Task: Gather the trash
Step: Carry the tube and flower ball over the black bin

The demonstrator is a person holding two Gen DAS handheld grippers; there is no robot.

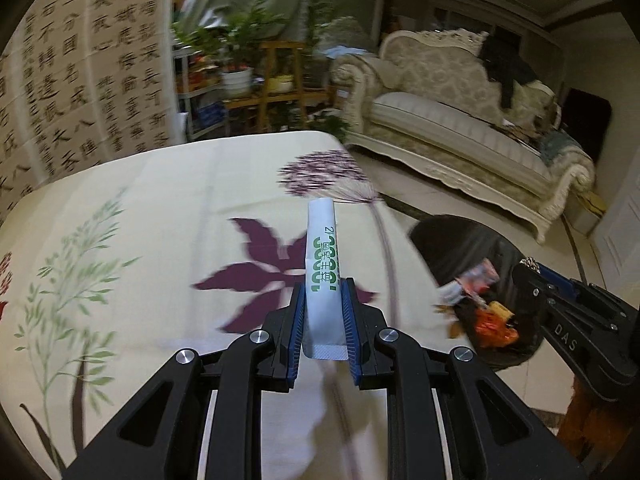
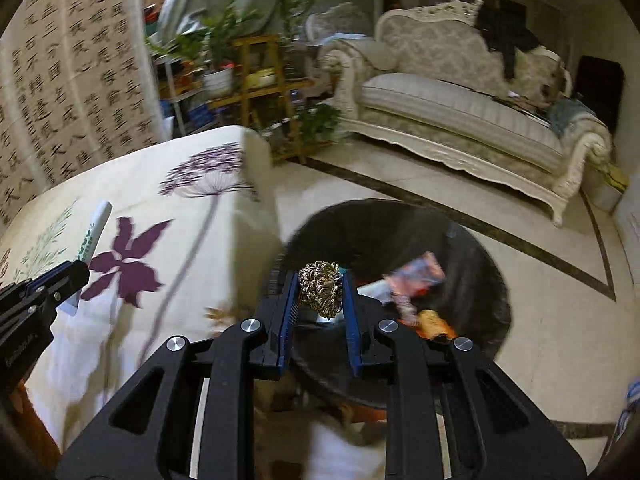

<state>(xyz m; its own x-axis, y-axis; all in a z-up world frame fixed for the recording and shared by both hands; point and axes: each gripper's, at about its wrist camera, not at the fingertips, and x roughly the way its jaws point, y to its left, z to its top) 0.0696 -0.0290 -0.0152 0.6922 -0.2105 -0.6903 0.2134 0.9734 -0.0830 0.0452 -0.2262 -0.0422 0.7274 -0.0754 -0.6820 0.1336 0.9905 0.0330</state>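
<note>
Right gripper (image 2: 320,294), jaws clamped on a wire scourer (image 2: 321,293), hangs over the black bin (image 2: 472,248) — drop-off step, it just needs opening. Left gripper (image 1: 323,320) pinches a white sachet (image 1: 321,264) above the bench (image 1: 140,208); it must swing right to the bin.

left hand-held gripper (image 1: 323,312): black frame, blue ribbed pads, silver round screws
right hand-held gripper (image 2: 320,296): same black frame, blue pads, white letters "DAS"
</note>
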